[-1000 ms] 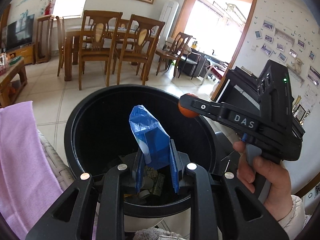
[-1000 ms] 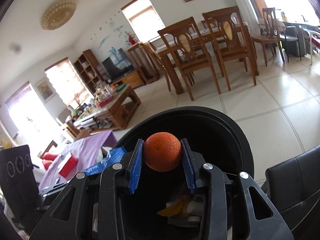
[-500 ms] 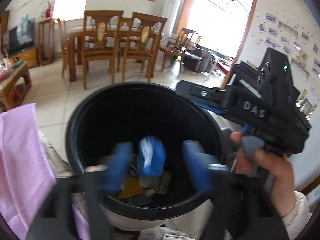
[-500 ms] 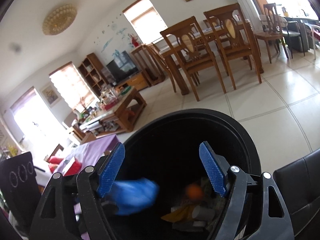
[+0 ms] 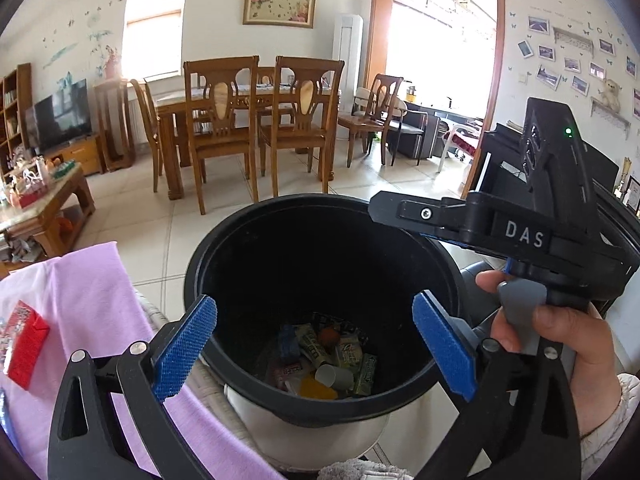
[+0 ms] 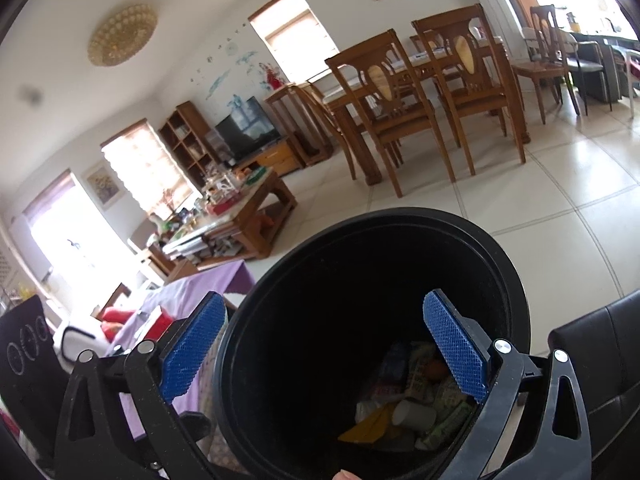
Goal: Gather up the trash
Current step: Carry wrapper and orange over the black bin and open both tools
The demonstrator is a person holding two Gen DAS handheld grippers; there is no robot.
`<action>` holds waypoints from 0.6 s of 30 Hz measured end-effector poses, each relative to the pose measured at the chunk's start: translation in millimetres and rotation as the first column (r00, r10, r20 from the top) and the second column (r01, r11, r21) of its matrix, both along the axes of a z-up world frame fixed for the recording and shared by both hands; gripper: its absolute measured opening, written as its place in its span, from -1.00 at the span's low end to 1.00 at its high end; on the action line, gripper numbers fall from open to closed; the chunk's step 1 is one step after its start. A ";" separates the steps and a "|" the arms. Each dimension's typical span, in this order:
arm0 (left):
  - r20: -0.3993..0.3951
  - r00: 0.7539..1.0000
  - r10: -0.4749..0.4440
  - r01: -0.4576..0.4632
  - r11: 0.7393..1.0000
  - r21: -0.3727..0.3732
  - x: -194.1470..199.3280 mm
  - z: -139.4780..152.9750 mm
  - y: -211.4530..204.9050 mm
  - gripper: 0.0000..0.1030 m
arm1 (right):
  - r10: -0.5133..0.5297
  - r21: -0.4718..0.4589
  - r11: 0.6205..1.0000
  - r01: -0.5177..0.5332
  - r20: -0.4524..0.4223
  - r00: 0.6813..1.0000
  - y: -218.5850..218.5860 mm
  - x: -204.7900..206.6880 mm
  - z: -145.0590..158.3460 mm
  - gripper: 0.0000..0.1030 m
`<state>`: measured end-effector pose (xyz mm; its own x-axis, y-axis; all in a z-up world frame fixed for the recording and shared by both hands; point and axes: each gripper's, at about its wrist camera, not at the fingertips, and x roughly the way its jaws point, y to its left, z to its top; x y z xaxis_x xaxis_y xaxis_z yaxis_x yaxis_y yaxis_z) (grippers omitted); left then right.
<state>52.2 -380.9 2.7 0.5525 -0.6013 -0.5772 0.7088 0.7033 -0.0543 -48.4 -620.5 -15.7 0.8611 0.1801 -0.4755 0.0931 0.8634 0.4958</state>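
A black trash bin (image 5: 320,248) stands right below both grippers. Its bottom holds wrappers, a white paper cup (image 5: 332,376), a small orange (image 5: 330,336) and a blue wrapper (image 5: 286,338). My left gripper (image 5: 314,308) hangs over the bin's near rim, its jaws opening wide with nothing between the blue pads. My right gripper (image 6: 324,304) is over the same bin (image 6: 360,264), jaws also opening and empty; the orange (image 6: 434,368) lies below it. In the left wrist view a hand (image 5: 560,340) holds the right tool's black body (image 5: 524,236) at the bin's right edge.
A purple cloth (image 5: 80,300) with a red packet (image 5: 26,344) on it lies left of the bin. A black leather seat (image 6: 600,352) is on the right. Beyond the bin are tiled floor, a cluttered coffee table (image 6: 240,220) and wooden dining chairs (image 5: 224,120).
Both grippers opened. The blue wrapper dropped out of the left one and the orange out of the right one, and both now lie in the bin. The left gripper drew back a little.
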 end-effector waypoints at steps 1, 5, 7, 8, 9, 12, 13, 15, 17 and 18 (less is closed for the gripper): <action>0.005 1.000 0.000 0.000 1.000 0.000 -1.7 1.5 2.4 0.90 | -0.004 -0.001 1.000 0.004 0.000 1.000 1.5 -1.6 0.1 0.90; 0.039 0.999 0.008 -0.008 1.000 0.000 -9.6 8.7 14.8 0.90 | -0.004 -0.014 1.000 0.004 -0.004 1.000 9.6 -6.5 1.3 0.90; 0.051 0.999 0.016 -0.016 1.000 0.000 -12.4 11.9 21.8 0.90 | -0.004 -0.019 1.000 0.004 -0.007 1.000 14.0 -5.3 2.8 0.90; 0.060 0.998 0.021 -0.021 1.000 0.000 -13.8 13.6 26.6 0.90 | -0.003 -0.022 1.000 0.002 -0.008 1.000 18.4 -4.5 4.3 0.90; 0.066 0.997 0.025 -0.025 1.000 0.000 -14.2 15.1 30.7 0.90 | 0.001 -0.025 1.000 -0.002 -0.010 1.000 22.6 -3.5 4.8 0.90; 0.083 0.995 0.049 -0.049 0.999 0.003 -16.8 18.0 43.9 0.90 | 0.011 -0.038 0.999 -0.012 -0.013 1.000 35.3 0.3 6.2 0.90; 0.085 0.995 0.059 -0.059 0.998 0.000 -16.7 18.5 52.8 0.90 | 0.016 -0.040 0.999 -0.017 -0.013 1.000 38.9 2.1 6.9 0.90; 0.084 0.993 0.078 -0.078 0.997 -0.008 -14.0 19.9 68.2 0.90 | 0.030 -0.049 0.998 -0.031 -0.013 0.999 50.5 4.4 7.2 0.90; 0.081 0.991 0.104 -0.104 0.995 -0.013 -12.3 19.5 84.1 0.90 | 0.046 -0.060 0.997 -0.047 -0.015 0.999 64.3 8.9 9.8 0.90; 0.078 0.990 0.116 -0.115 0.993 -0.015 -10.0 19.6 91.4 0.90 | 0.054 -0.063 0.996 -0.055 -0.016 0.998 69.3 11.2 11.0 0.90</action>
